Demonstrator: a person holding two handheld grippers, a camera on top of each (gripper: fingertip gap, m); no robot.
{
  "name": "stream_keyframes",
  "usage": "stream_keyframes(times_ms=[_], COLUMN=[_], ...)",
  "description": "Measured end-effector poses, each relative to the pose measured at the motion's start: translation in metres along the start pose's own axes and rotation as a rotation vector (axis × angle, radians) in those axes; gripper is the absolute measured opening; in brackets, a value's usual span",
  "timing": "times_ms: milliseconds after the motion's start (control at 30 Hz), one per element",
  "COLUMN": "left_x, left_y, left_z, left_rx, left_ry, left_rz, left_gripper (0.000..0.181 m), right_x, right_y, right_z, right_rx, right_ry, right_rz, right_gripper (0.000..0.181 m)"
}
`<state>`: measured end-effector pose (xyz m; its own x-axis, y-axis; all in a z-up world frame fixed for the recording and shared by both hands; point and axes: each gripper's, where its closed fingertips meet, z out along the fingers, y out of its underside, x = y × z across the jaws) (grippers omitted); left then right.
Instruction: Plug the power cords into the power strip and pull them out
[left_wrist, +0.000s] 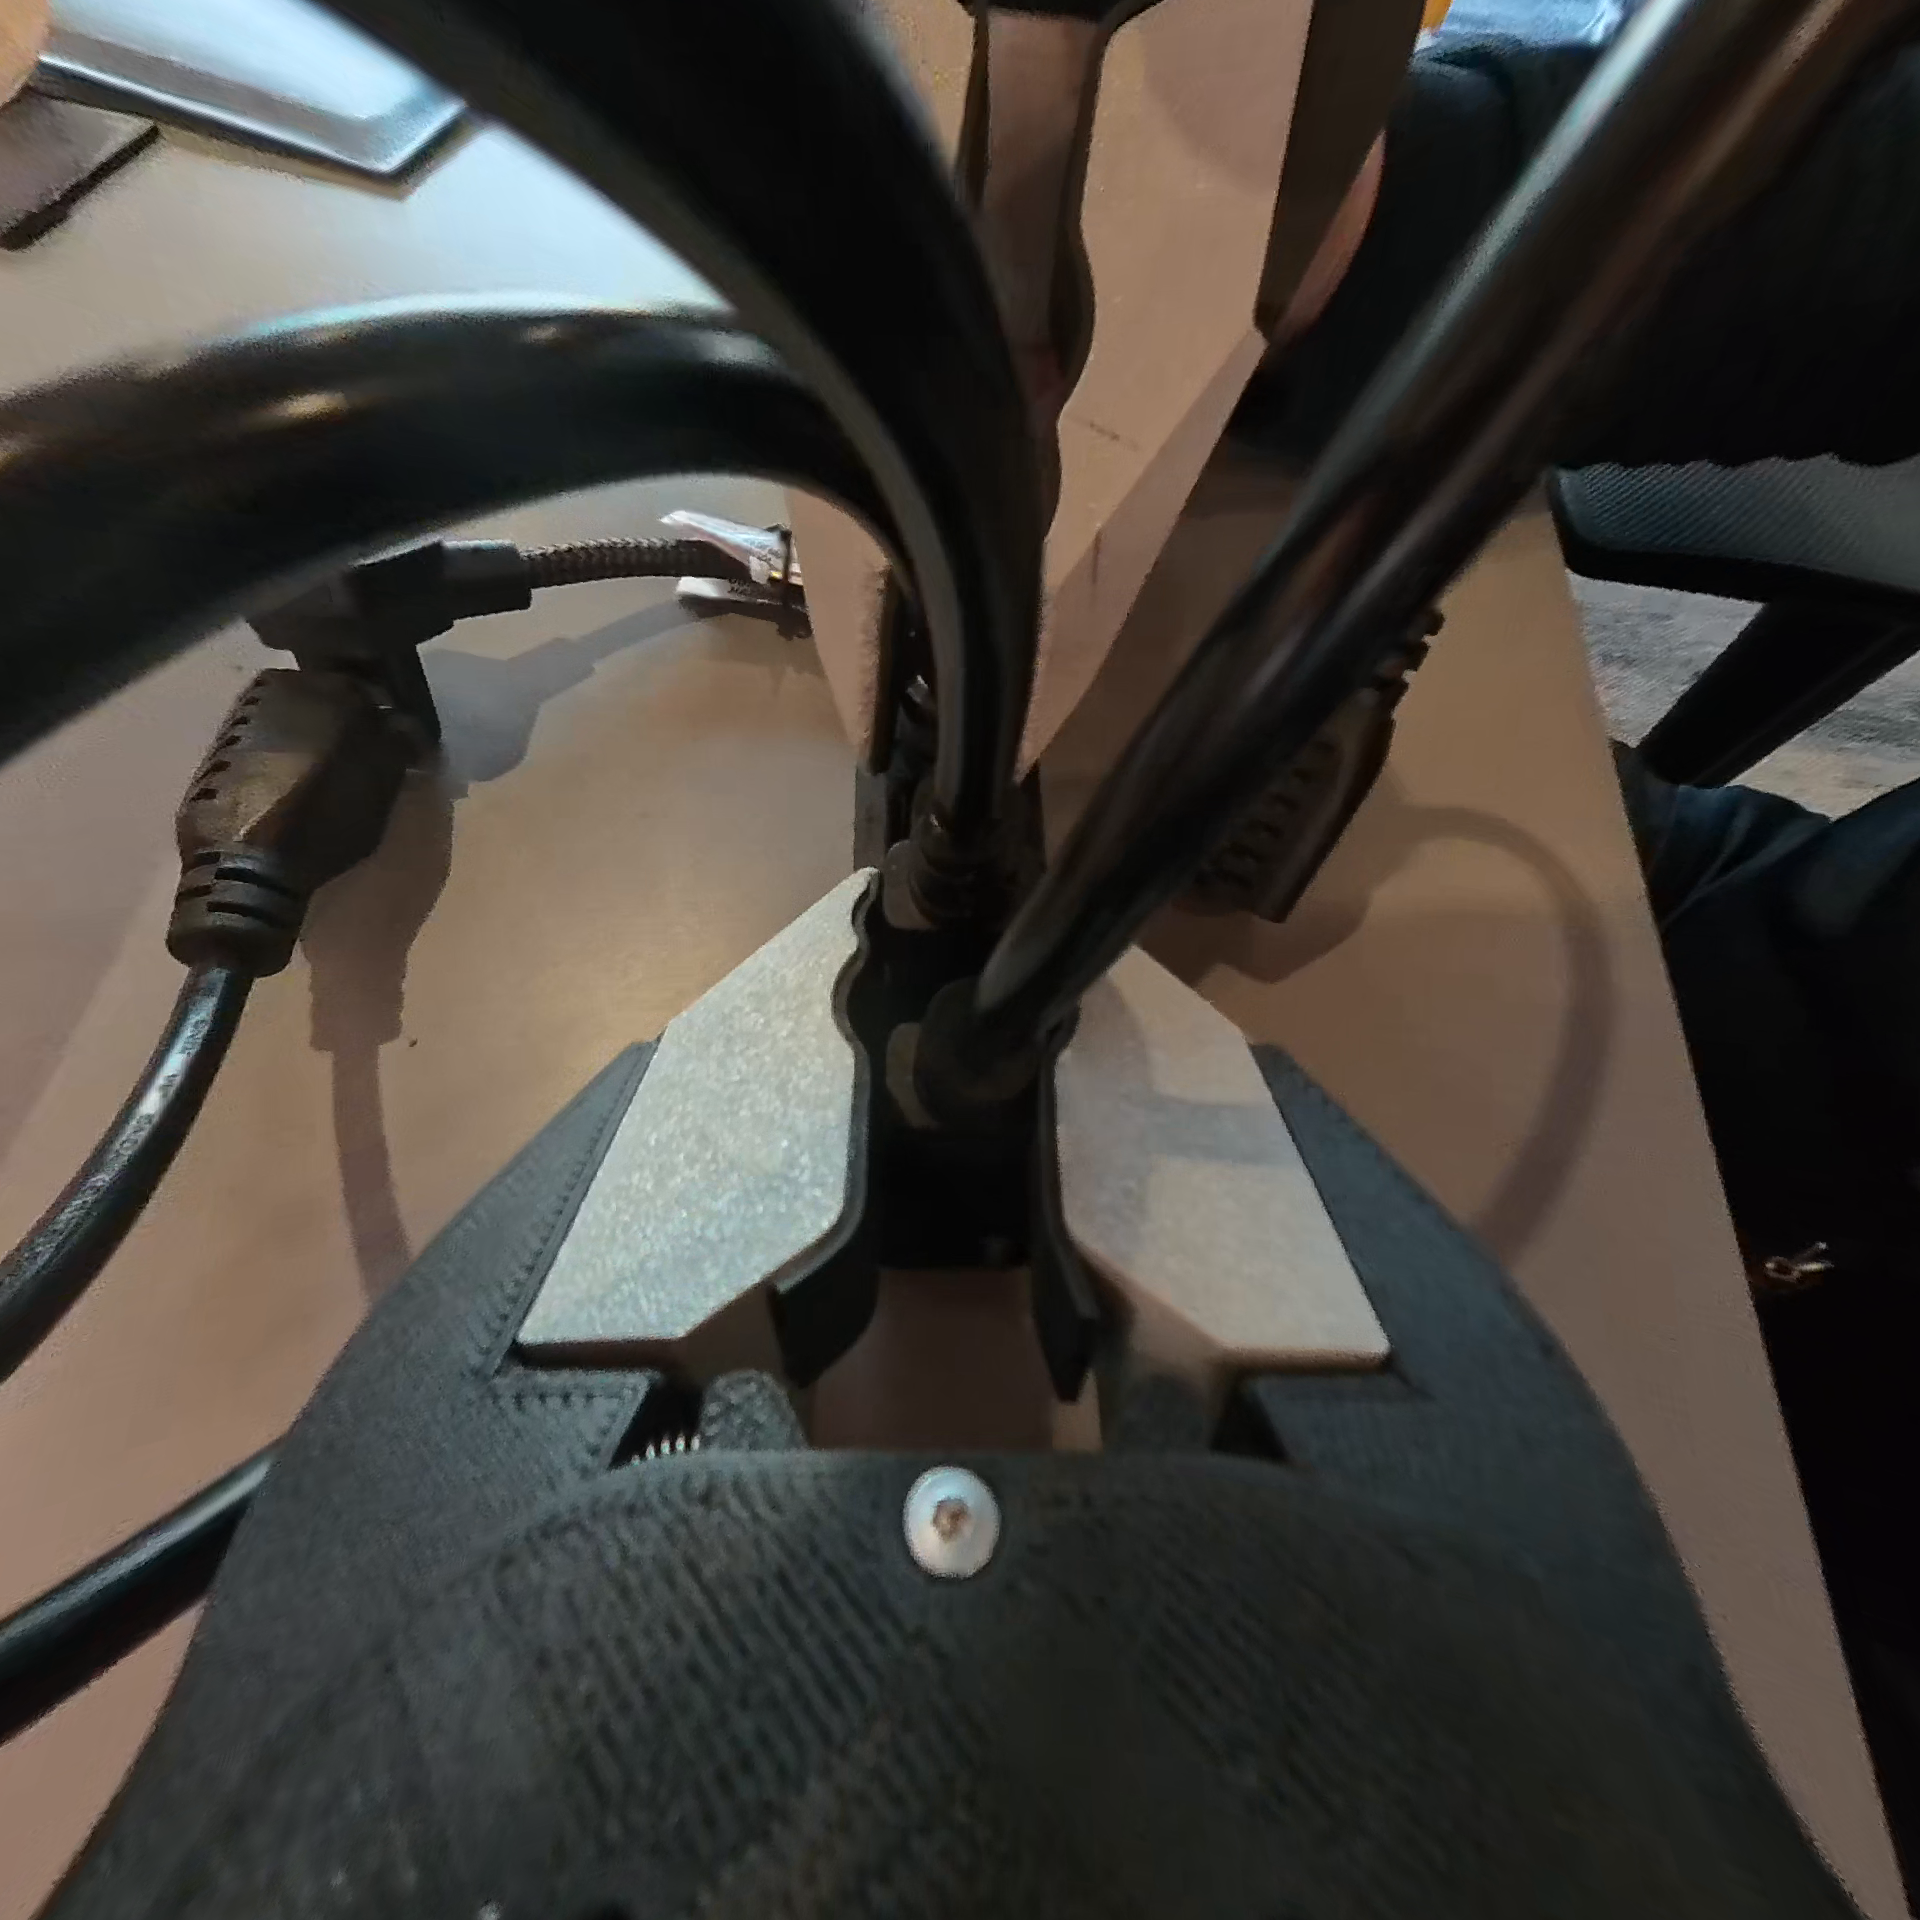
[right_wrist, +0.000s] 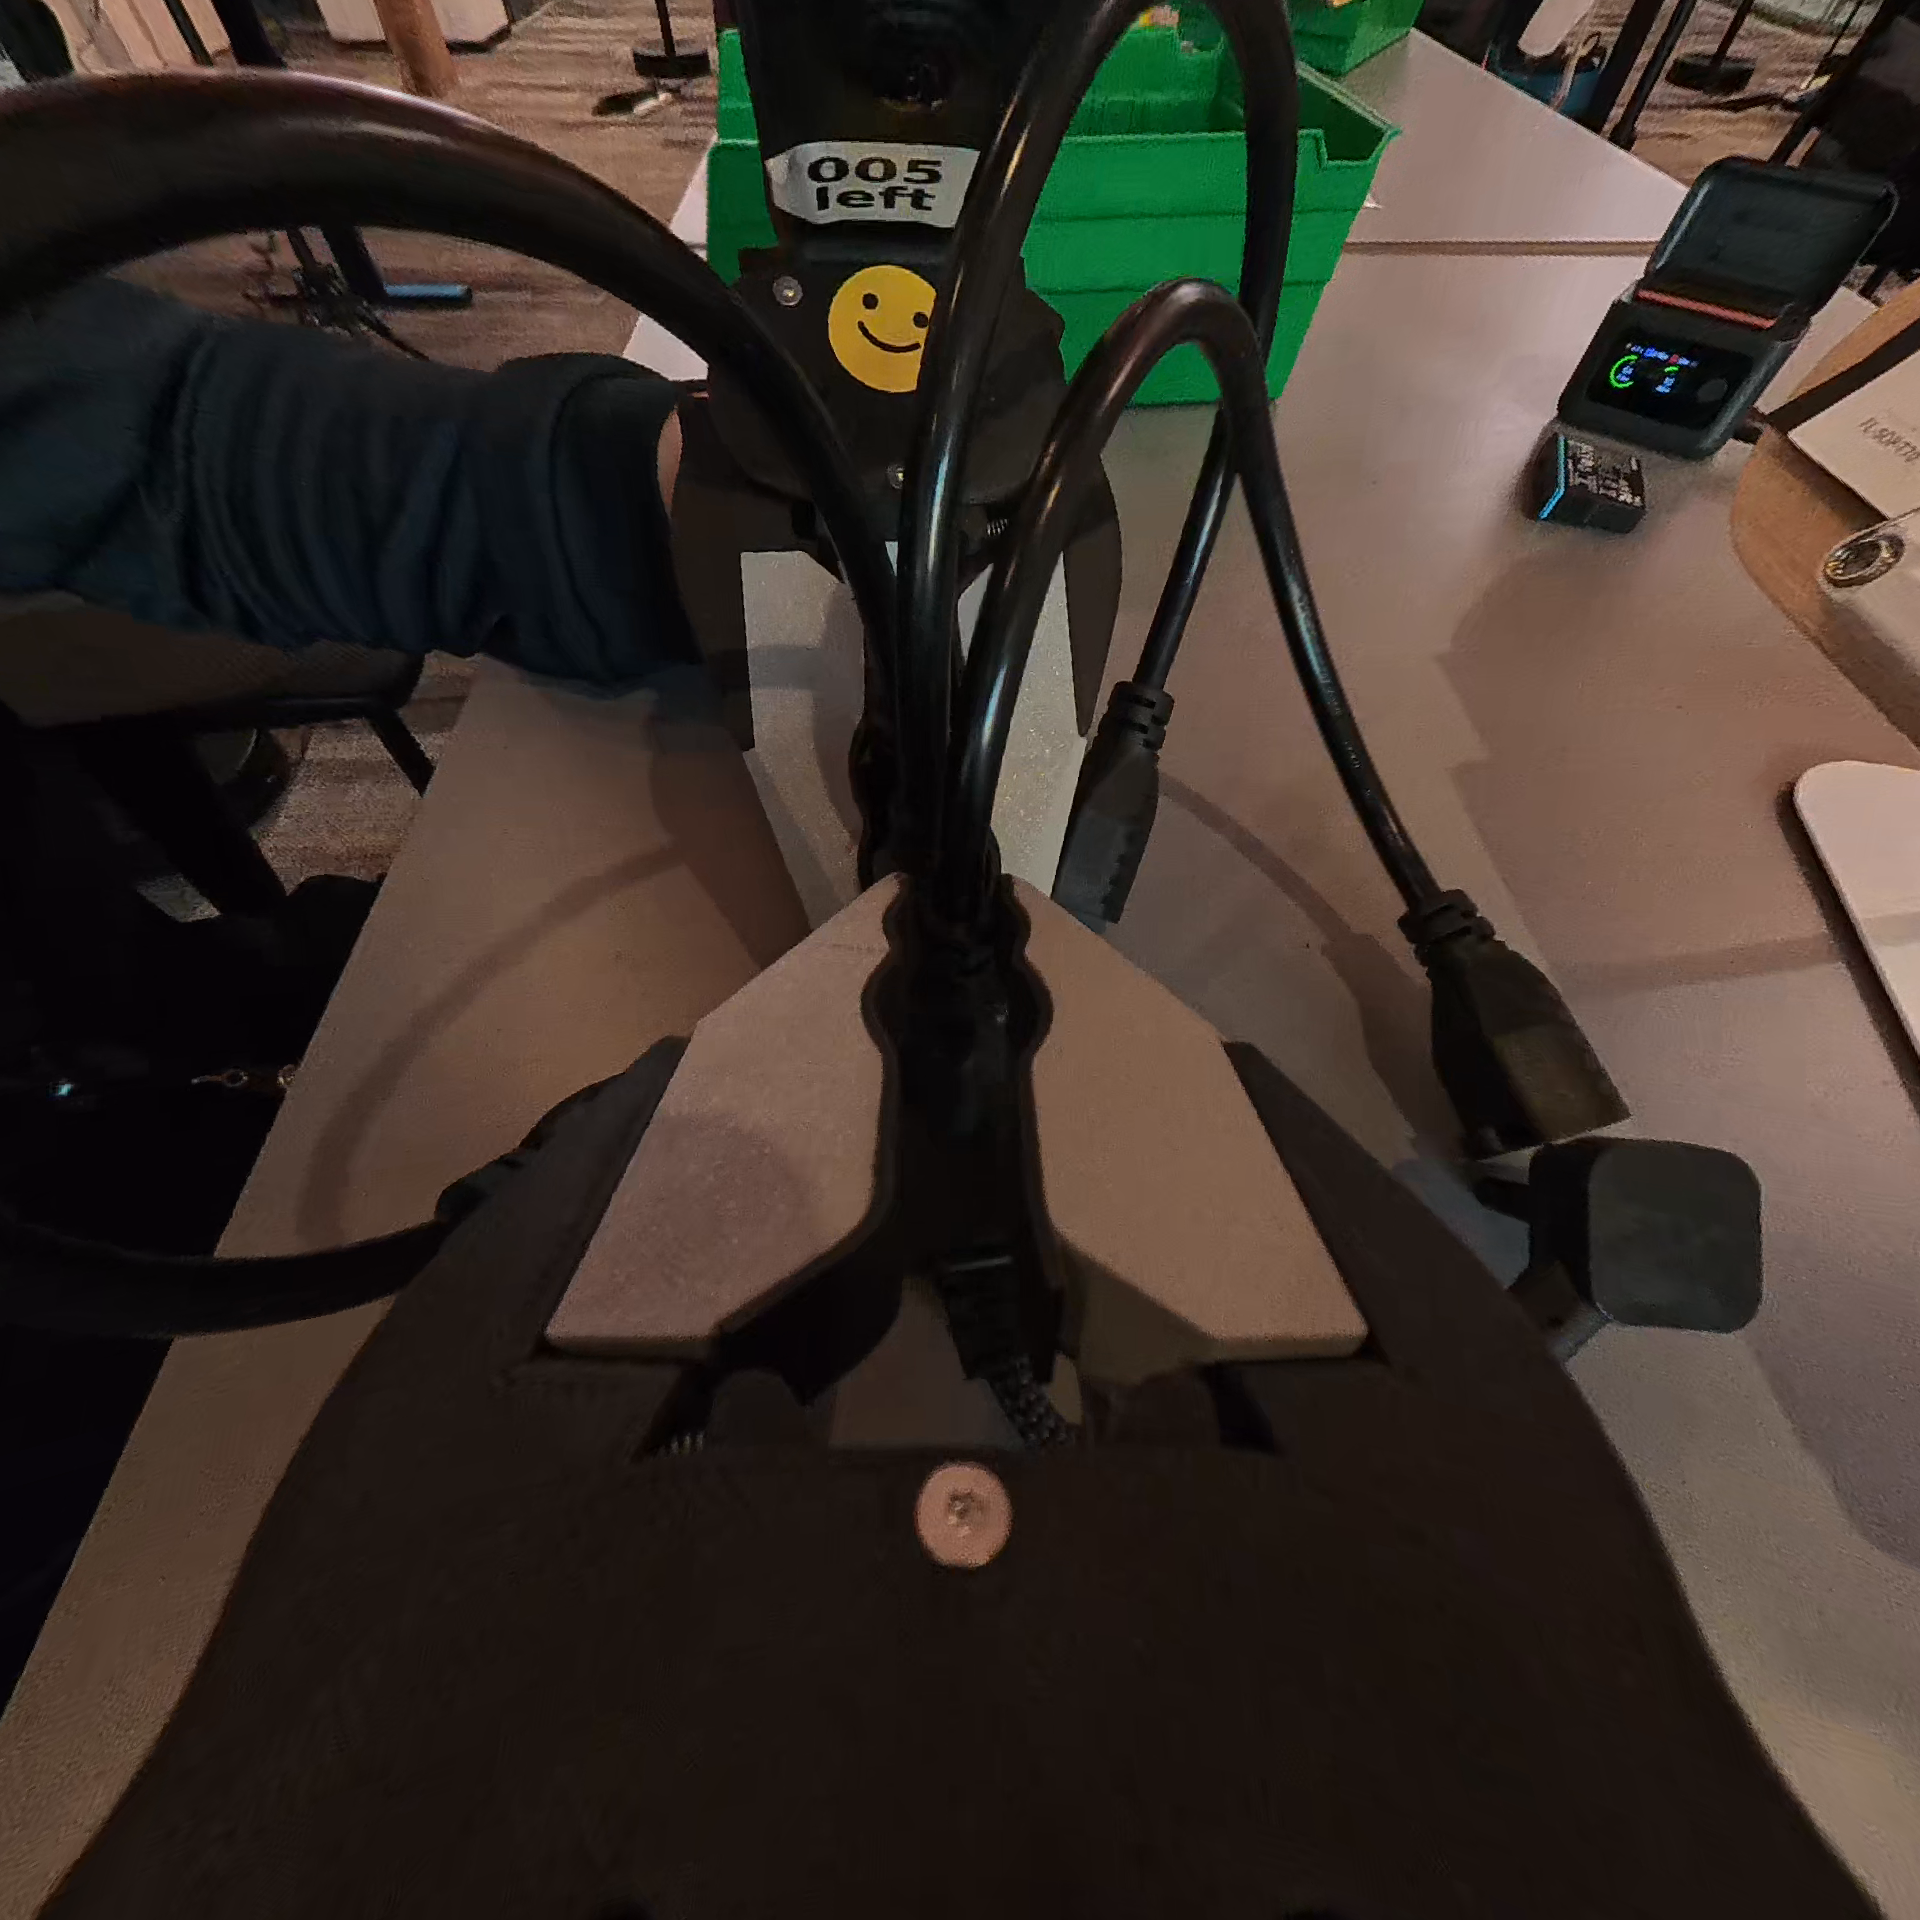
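Observation:
A narrow black power strip (right_wrist: 956, 1049) lies between my two grippers, which face each other. My right gripper (right_wrist: 954, 904) is shut on its near end, where a braided cable (right_wrist: 1023, 1403) leaves it. My left gripper (left_wrist: 977, 987) is shut on the other end (left_wrist: 945, 1174); it also shows in the right wrist view (right_wrist: 920, 810), with a yellow smiley sticker. Several black power cords (right_wrist: 1257, 540) are plugged into the strip and arc upward (left_wrist: 416, 416). Their loose connector ends (right_wrist: 1507, 1029) lie on the table (right_wrist: 1403, 675).
Green bins (right_wrist: 1174, 208) stand behind the left gripper. A small device with a lit screen (right_wrist: 1704, 343) and a white object (right_wrist: 1870, 862) sit at the right. A black plug block (right_wrist: 1642, 1236) lies near my right gripper. A person's dark sleeve (right_wrist: 312, 488) is at the left table edge. Some 4 centimeters of space lies between my two pairs of fingers. The black plug block (right_wrist: 1642, 1236) is about 12 centimeters from both grippers' fingertips.

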<state>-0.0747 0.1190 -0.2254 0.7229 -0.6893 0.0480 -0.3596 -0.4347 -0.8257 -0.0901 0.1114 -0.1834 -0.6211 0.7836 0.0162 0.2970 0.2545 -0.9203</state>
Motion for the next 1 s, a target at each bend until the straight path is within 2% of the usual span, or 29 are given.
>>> stream_keyframes(times_ms=[167, 400, 667, 800, 900, 1000], left_x=[0.000, 0.000, 0.000, 0.004, 0.003, 0.002], left_y=[0.000, -0.001, 0.000, 0.001, 0.001, -0.001], left_z=[-0.001, -0.001, 0.001, 0.000, -0.002, -0.001], left_rx=[-0.012, 0.026, 0.000, -0.014, -0.012, 0.006], left_ry=[-0.016, 0.025, -0.022, -0.002, 0.017, 0.024], left_rz=[0.019, -0.040, 0.018, 0.008, -0.057, -0.077], left_gripper=[0.026, 0.025, 0.026, 0.026, 0.026, 0.025], right_x=[-0.001, 0.001, -0.003, -0.005, -0.003, -0.001], right_y=[0.003, -0.002, -0.001, -0.001, -0.004, -0.004], right_z=[-0.005, 0.002, 0.008, 0.007, 0.009, 0.008], right_rx=[-0.038, 0.041, 0.021, 0.034, 0.100, 0.089], right_ry=[0.000, -0.026, -0.028, -0.103, -0.193, -0.163], right_rz=[-0.039, 0.050, 0.024, 0.095, 0.252, 0.229], right_gripper=[0.013, 0.013, 0.016, 0.014, 0.013, 0.013])
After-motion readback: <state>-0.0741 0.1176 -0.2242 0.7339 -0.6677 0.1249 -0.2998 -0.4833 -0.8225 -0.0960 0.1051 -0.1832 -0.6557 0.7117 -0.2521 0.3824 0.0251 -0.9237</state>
